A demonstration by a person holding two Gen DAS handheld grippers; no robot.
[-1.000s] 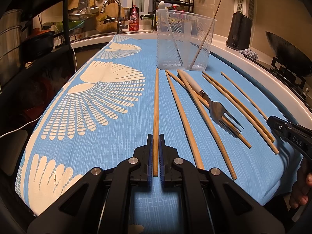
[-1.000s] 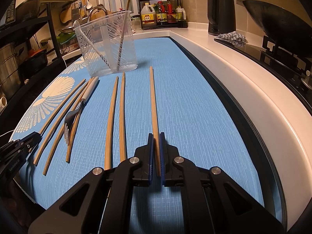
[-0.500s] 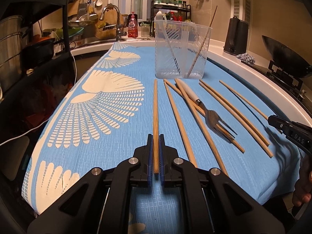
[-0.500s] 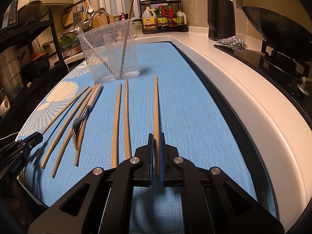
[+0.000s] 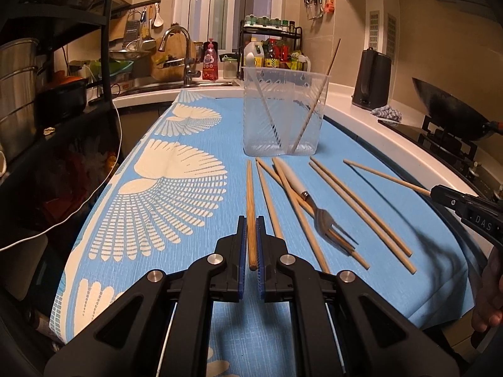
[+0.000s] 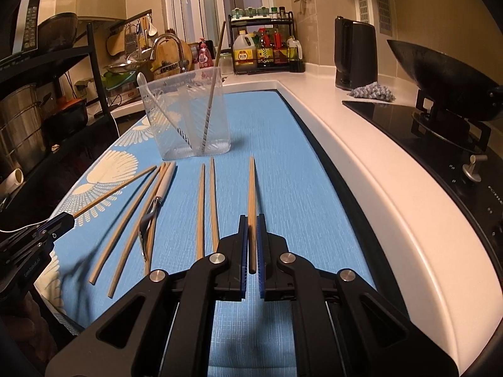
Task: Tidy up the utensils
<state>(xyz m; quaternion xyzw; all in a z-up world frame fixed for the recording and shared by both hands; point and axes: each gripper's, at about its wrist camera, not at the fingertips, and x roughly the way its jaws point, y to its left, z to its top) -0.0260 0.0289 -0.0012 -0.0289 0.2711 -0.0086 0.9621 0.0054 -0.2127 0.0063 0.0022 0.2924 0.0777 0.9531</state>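
Observation:
My left gripper point(image 5: 251, 224) is shut on a wooden chopstick point(image 5: 250, 201) and holds it above the blue cloth point(image 5: 188, 251). My right gripper point(image 6: 251, 223) is shut on another wooden chopstick point(image 6: 251, 188), also lifted off the cloth. Each gripper shows at the edge of the other's view, the right one point(image 5: 440, 192) and the left one point(image 6: 67, 218). Several more chopsticks point(image 5: 355, 207) and a fork point(image 5: 327, 220) with a white handle lie on the cloth. A clear plastic container point(image 5: 284, 113) stands behind them, holding one chopstick and a white-handled utensil.
A white counter edge point(image 6: 393, 188) runs along the right of the cloth, with a black stove and wok point(image 6: 440, 75) beyond. A kettle point(image 6: 355, 53), a bottle rack and a sink point(image 5: 176, 59) are at the back. A black shelf point(image 5: 56, 94) stands left.
Both grippers have risen, each lifting its chopstick off the cloth; the table and container now sit lower and farther in both views.

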